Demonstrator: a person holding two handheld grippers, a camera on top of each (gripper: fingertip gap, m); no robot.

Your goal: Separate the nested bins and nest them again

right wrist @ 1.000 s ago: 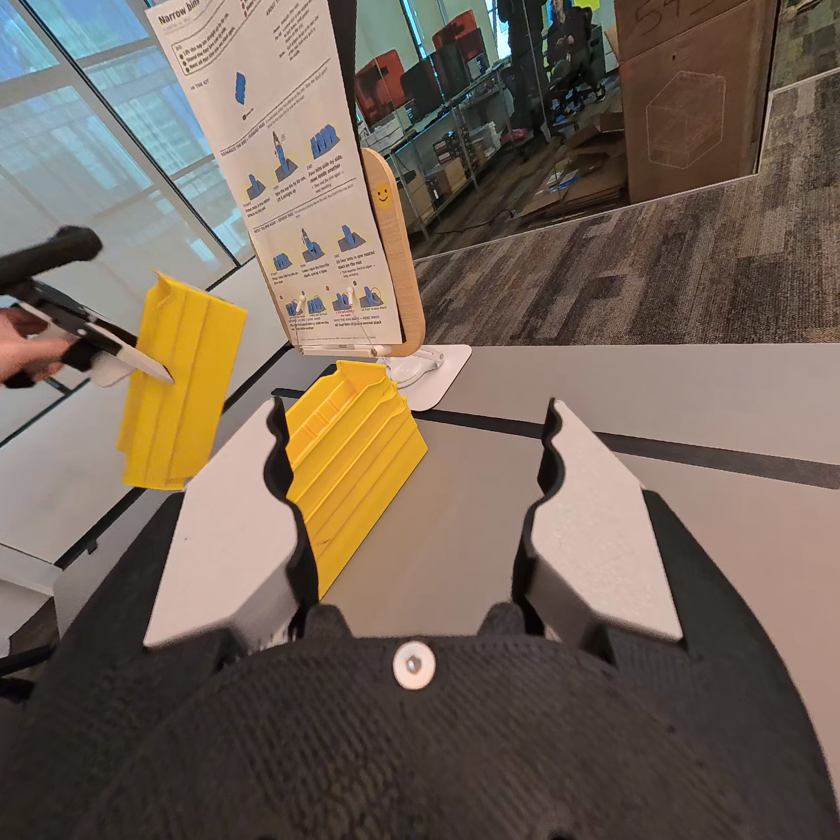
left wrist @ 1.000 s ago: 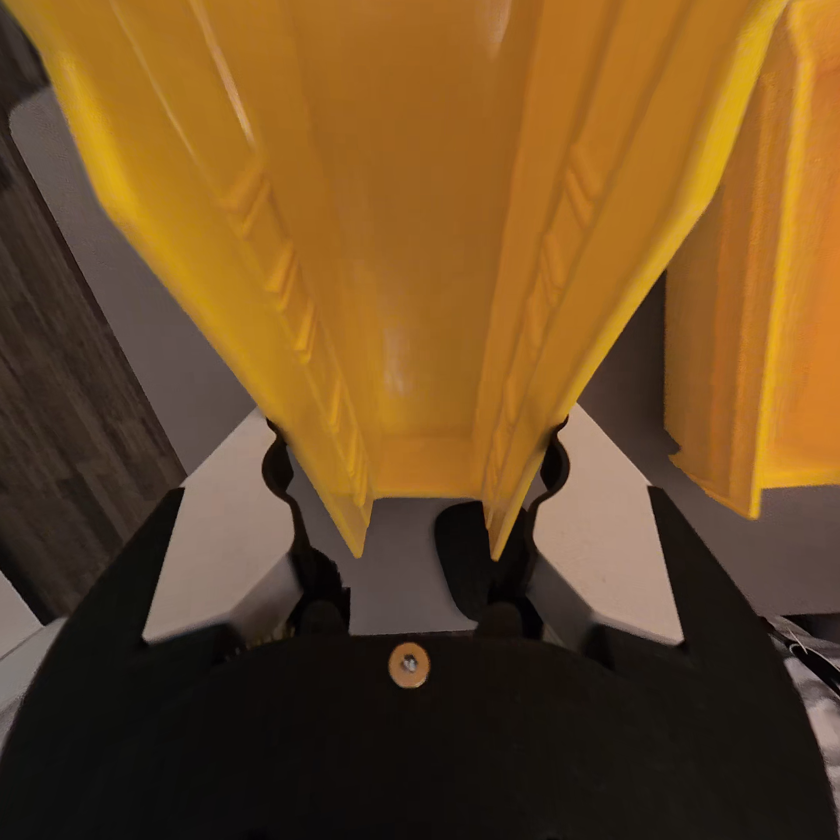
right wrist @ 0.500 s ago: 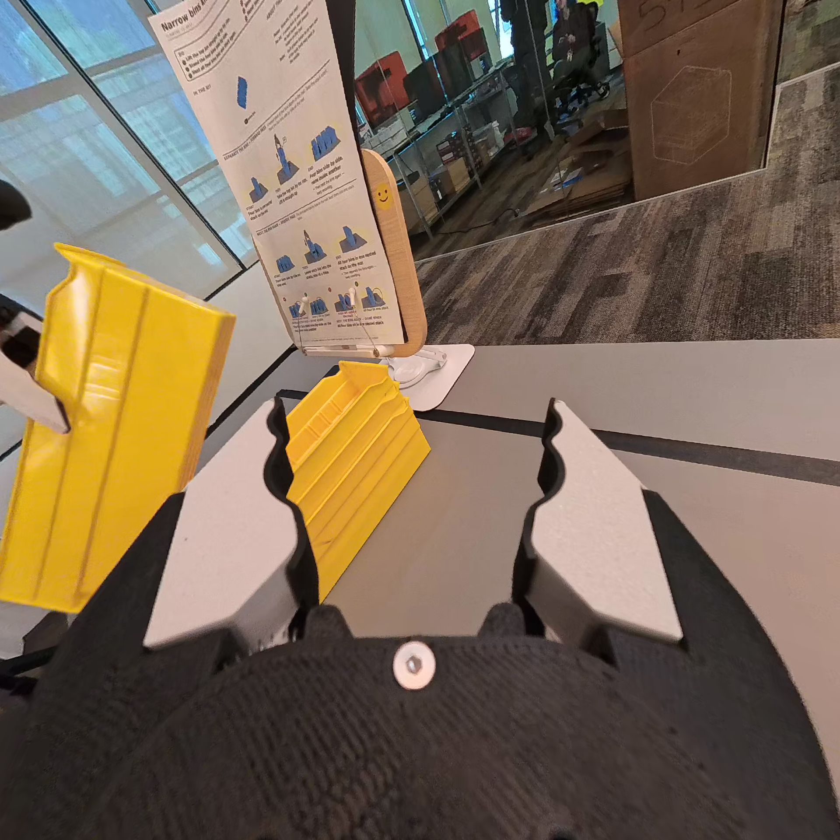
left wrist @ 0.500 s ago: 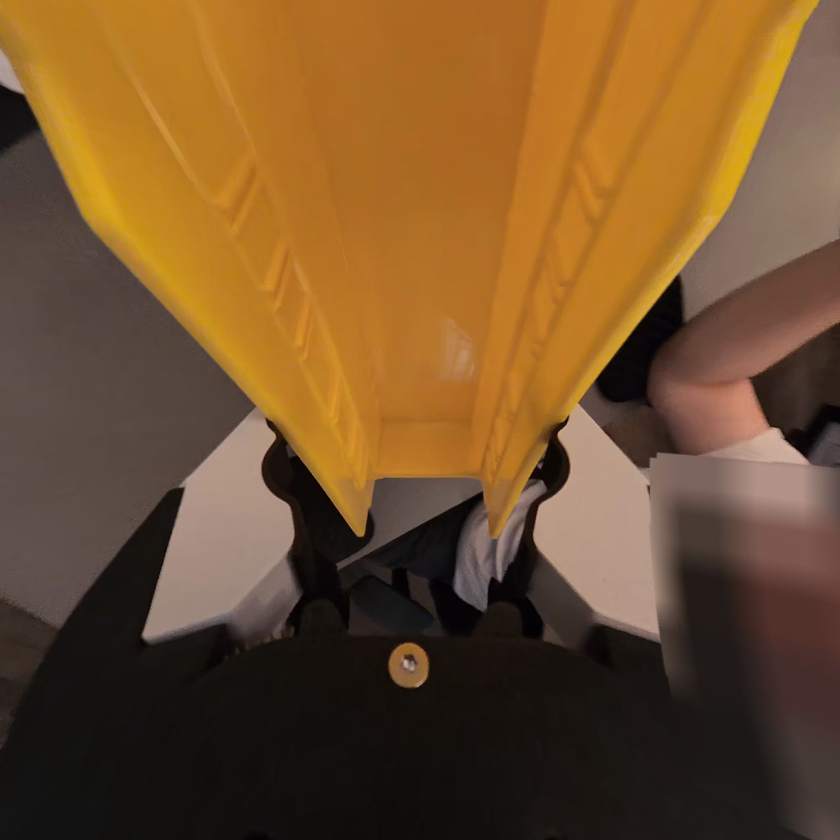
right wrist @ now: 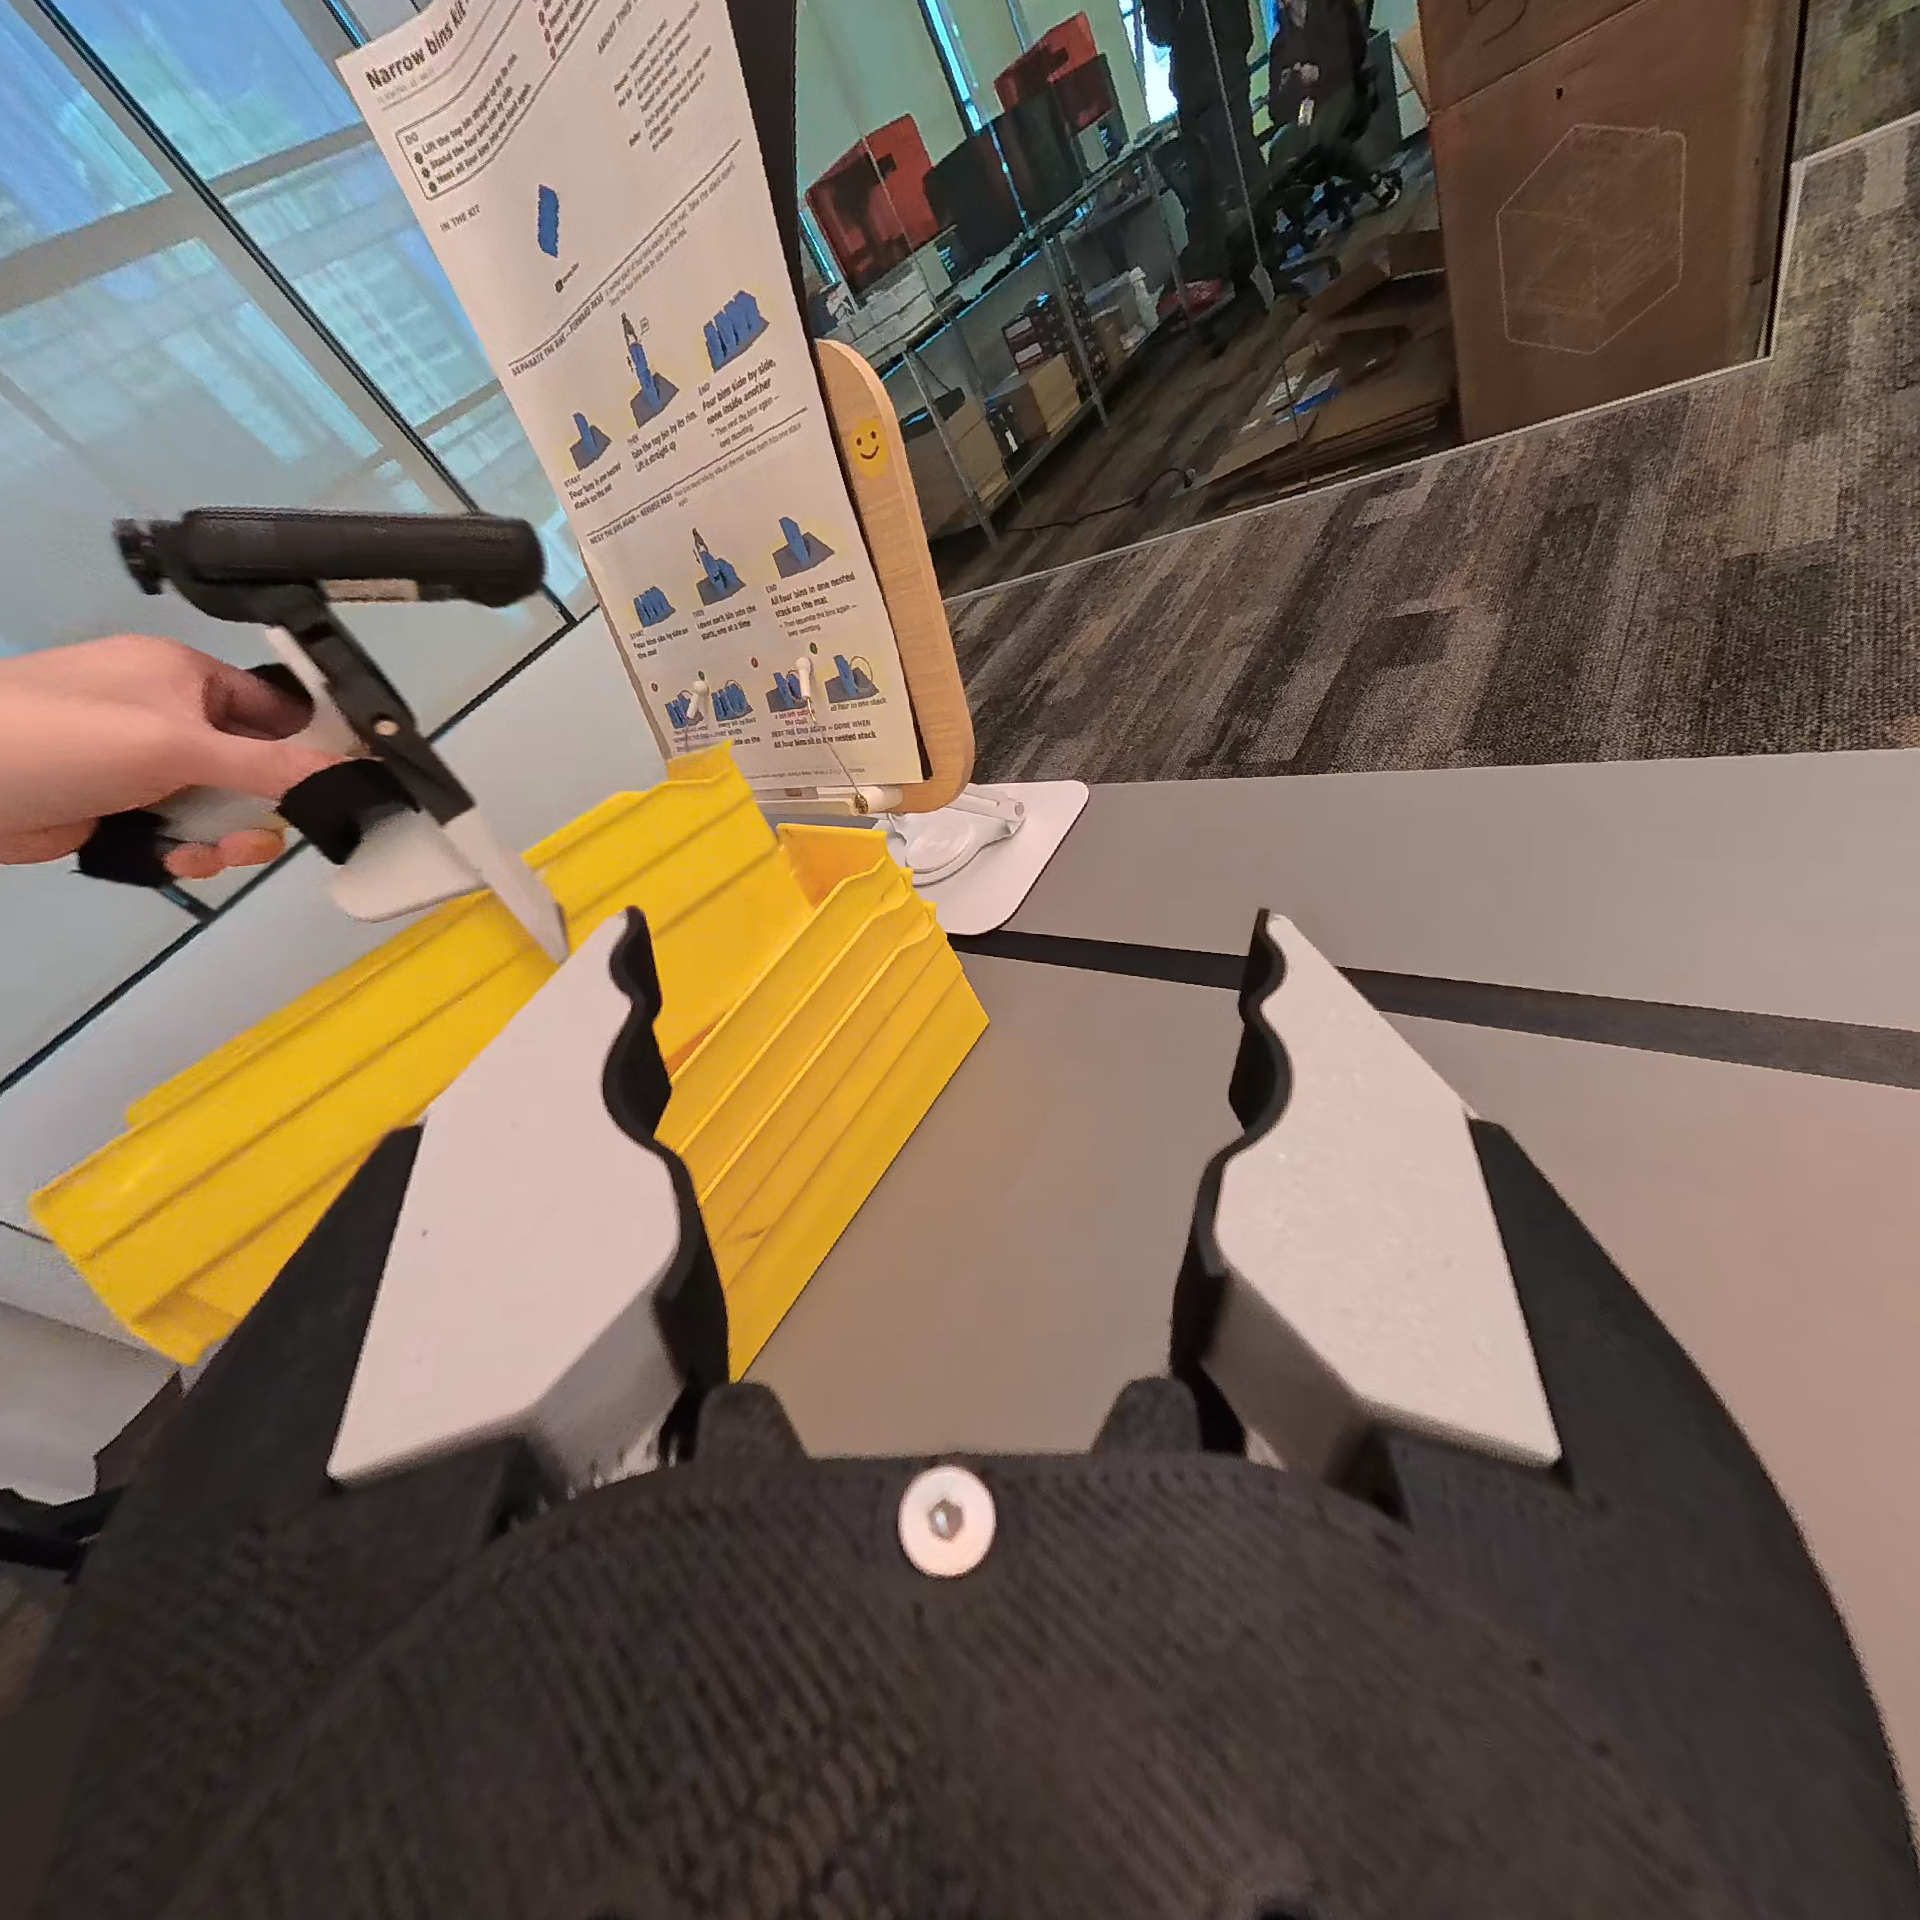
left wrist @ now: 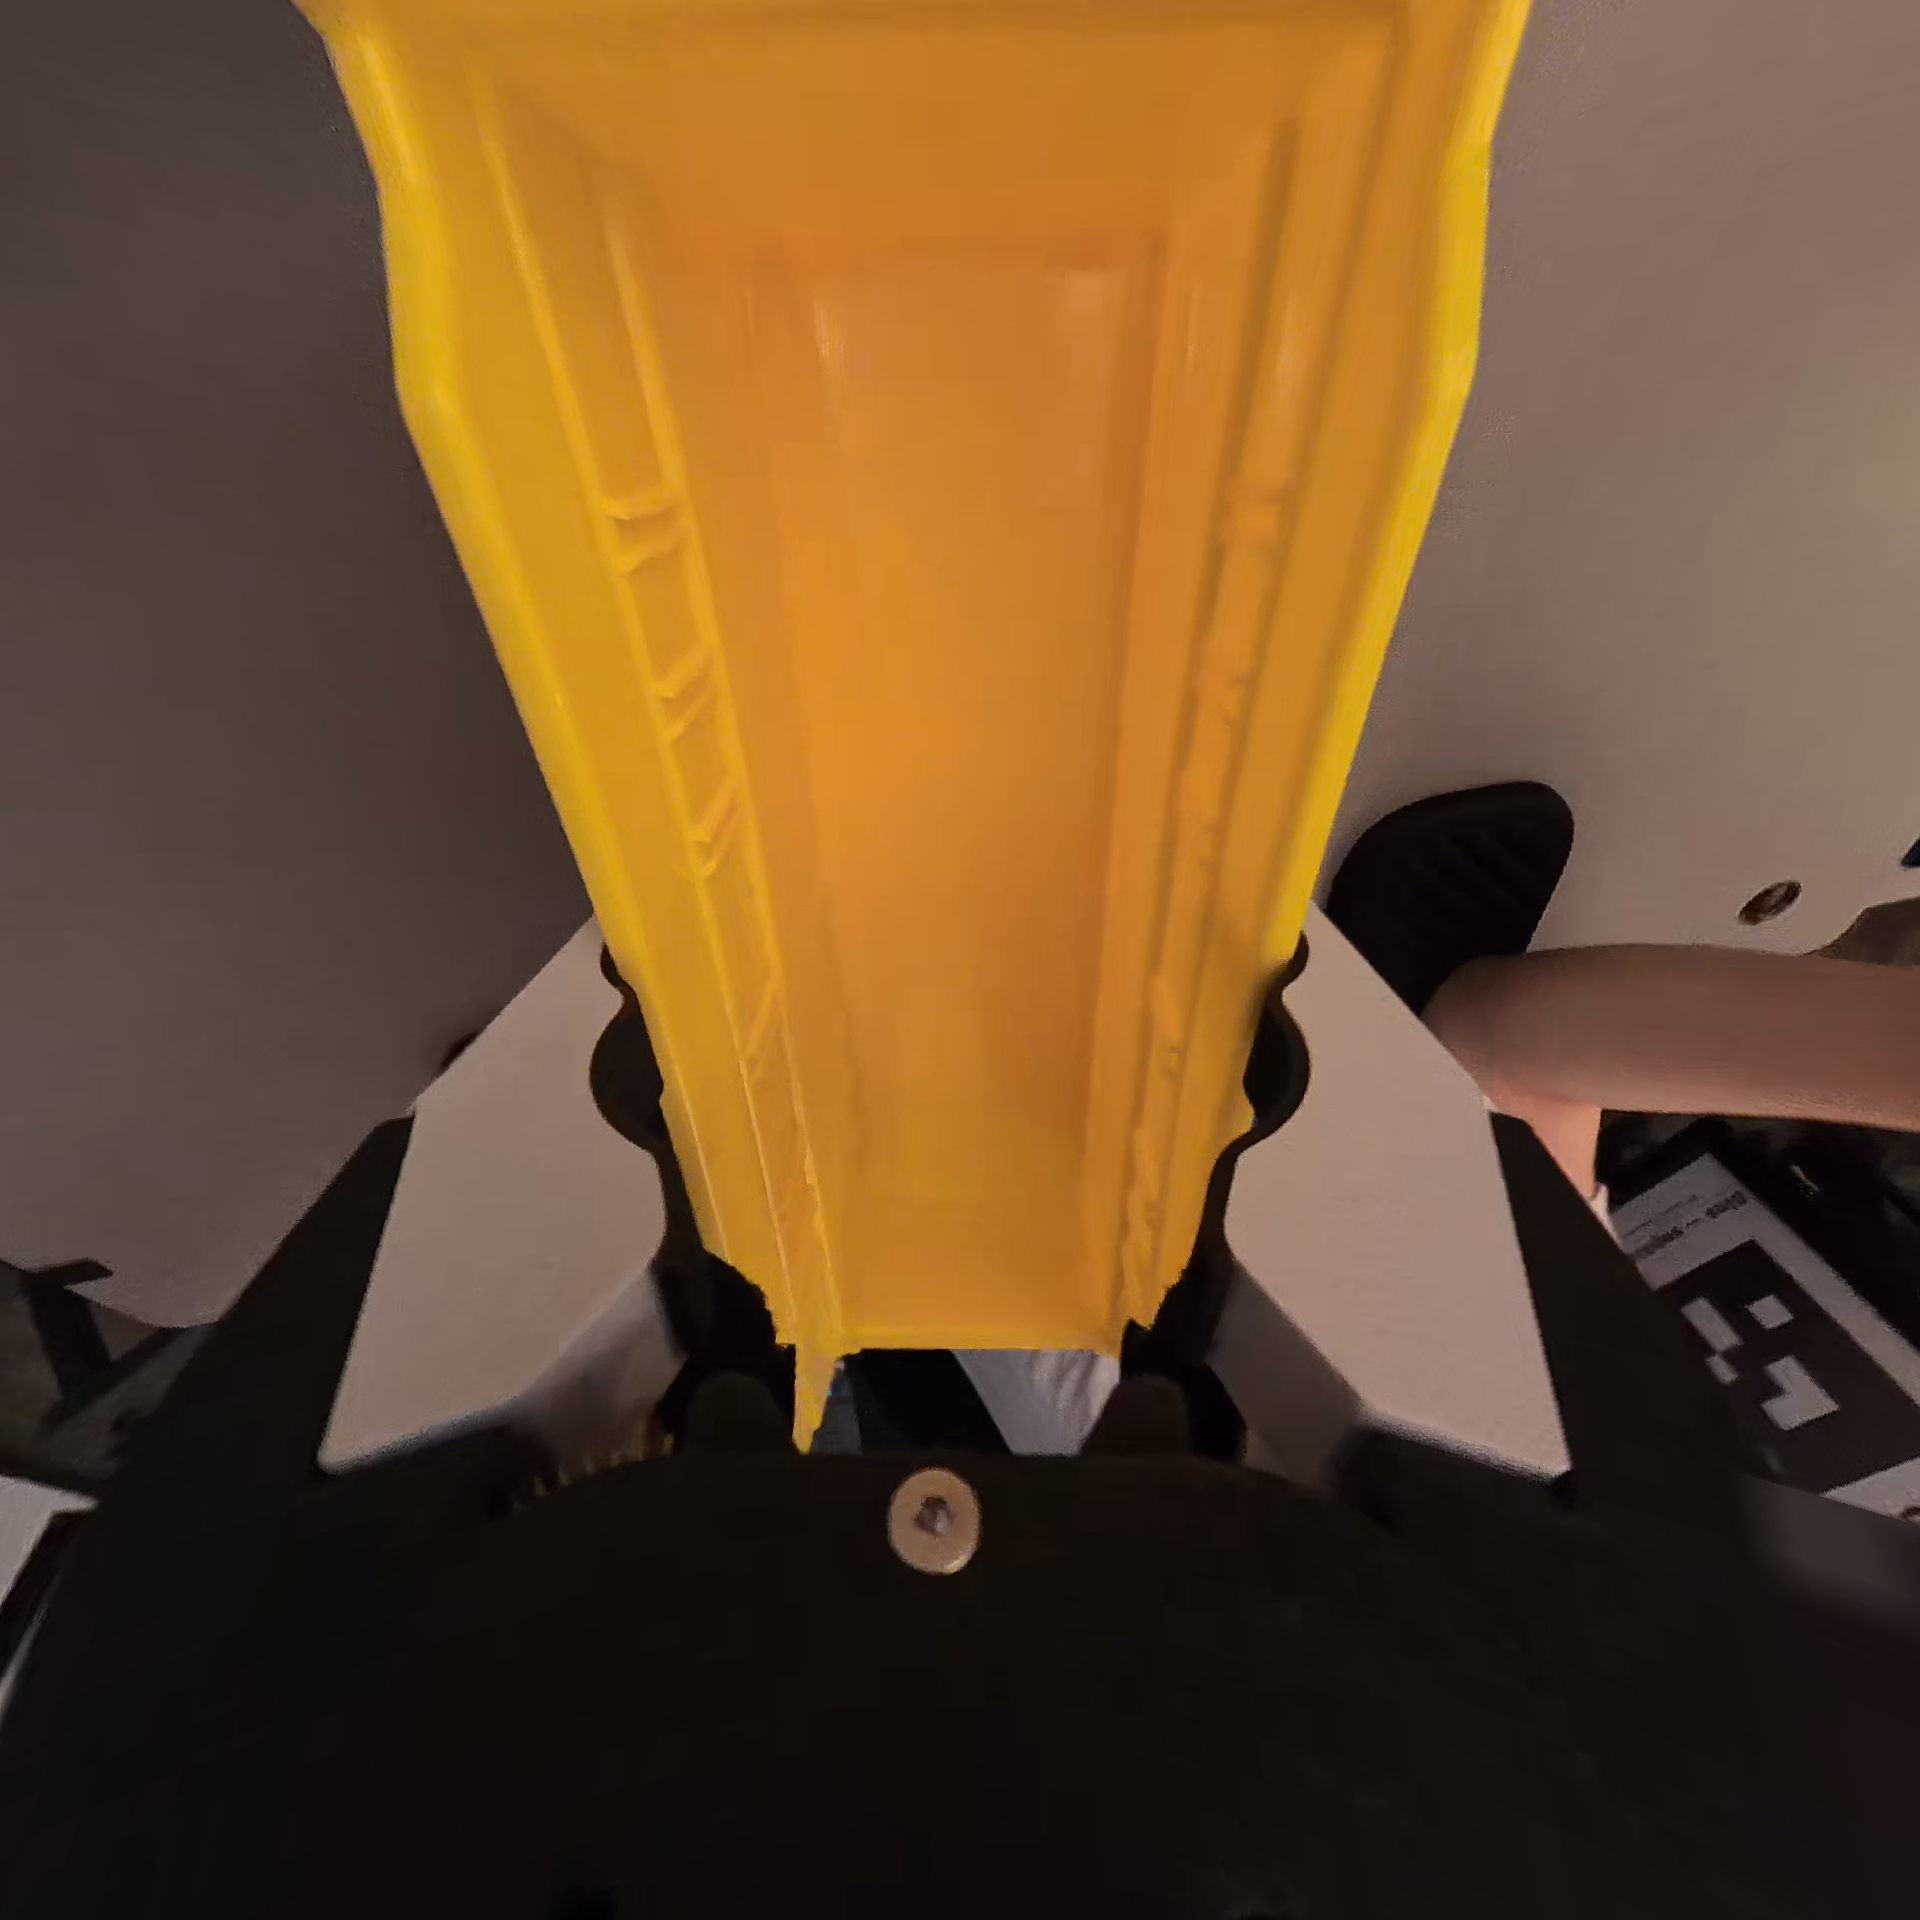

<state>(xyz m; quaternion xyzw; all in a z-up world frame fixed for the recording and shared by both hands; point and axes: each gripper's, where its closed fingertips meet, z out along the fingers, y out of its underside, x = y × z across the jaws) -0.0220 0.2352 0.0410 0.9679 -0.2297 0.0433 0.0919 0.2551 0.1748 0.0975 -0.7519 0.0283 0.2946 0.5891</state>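
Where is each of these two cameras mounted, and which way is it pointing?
Left wrist view: on the left hand-held gripper, looking along its fingers into the yellow bin they clamp.
Right wrist view: on the open right hand-held gripper, facing the bin stack, grey table, instruction sheet.
Shared: that held bin and a person's hand.

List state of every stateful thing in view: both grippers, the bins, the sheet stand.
left gripper: shut on the yellow bin, pads against both its sides.
yellow bin: carried, tilted, next to the stack.
nested stack of yellow bins: nested, resting on the grey table.
right gripper: open, nothing between its fingers.
instruction sheet stand: upright at the back of the table.
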